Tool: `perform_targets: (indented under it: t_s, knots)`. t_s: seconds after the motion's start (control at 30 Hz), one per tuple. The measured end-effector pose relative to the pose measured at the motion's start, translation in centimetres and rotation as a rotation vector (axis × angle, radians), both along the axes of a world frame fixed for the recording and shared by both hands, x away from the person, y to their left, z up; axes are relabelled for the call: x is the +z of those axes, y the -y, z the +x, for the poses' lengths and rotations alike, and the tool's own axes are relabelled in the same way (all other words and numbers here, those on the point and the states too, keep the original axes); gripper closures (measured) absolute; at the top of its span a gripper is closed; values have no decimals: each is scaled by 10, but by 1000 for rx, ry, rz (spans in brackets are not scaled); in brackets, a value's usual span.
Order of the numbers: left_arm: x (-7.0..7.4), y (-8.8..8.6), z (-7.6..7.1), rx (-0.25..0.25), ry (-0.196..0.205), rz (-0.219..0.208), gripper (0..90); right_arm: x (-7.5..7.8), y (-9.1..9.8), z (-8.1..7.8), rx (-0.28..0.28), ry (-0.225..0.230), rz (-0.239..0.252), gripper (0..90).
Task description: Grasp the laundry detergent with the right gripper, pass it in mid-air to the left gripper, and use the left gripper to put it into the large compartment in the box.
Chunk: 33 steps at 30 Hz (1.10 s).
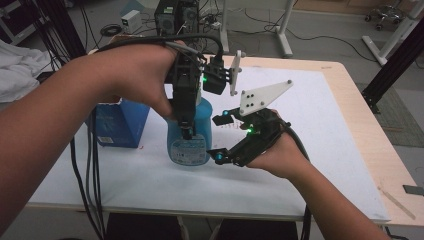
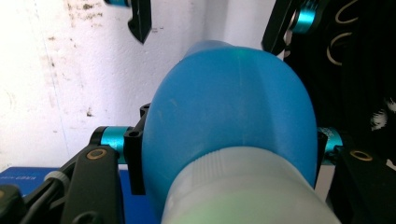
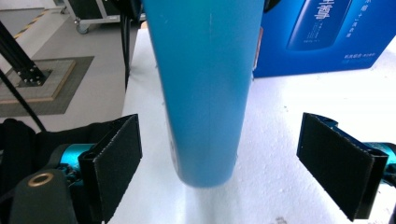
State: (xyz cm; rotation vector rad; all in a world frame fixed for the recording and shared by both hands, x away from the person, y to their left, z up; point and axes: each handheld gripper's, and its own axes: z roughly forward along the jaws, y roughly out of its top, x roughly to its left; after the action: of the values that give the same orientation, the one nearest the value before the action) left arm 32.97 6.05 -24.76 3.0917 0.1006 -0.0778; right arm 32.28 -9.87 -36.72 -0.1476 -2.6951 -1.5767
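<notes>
The left gripper (image 1: 186, 131) came down from above and was clamped on the upper part of a blue plastic bottle (image 1: 189, 137), its pads pressing on both sides just below the pale ribbed collar (image 2: 243, 186). In the left gripper view the bottle's blue shoulder (image 2: 229, 107) bulged out between the jaws. The bottle stood upright on the white table cover (image 1: 320, 125).

The right gripper (image 1: 220, 137) sat low at the bottle's right side, its jaws spread wide and holding nothing. In the right gripper view the bottle's lower body (image 3: 205, 93) stood between the two black pads (image 3: 116, 158), well clear of both.

Behind the bottle, beyond the left gripper, stood a blue product box (image 1: 120, 125) on the same cover.
</notes>
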Motion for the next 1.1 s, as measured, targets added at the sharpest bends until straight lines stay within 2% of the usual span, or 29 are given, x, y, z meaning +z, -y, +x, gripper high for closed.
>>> perform_targets:
  t_s: [0.1, 0.17, 0.37, 0.43, 0.53, 0.57, 0.77, 1.0, 1.1]
  knots:
    - [2, -2, 1, 8, 1, 6, 389, 4, 5, 0, -5, 8, -25, 109]
    - [4, -3, 2, 14, 2, 12, 388, 7, 8, 0, -19, 13, -57, 37]
    - [13, -9, 6, 50, 1, 8, 388, 21, 22, 2, -27, 56, -140, 8]
    - [19, -12, 8, 76, -4, 10, 388, 27, 25, 3, -20, 54, -187, 6]
    - [31, -17, 11, 115, -5, 2, 388, 37, 31, 4, -12, 83, -270, 7]
    - [36, -19, 12, 133, -4, -3, 387, 39, 32, 5, -8, 85, -284, 7]
    - [62, -35, 25, 296, -20, -21, 387, 58, 42, 13, -17, 99, -385, 7]
    - [92, -54, 36, 510, -8, -31, 387, 75, 47, 23, -16, 111, -463, 7]
    - [105, -64, 40, 594, 5, -38, 387, 80, 47, 27, 8, 115, -497, 8]
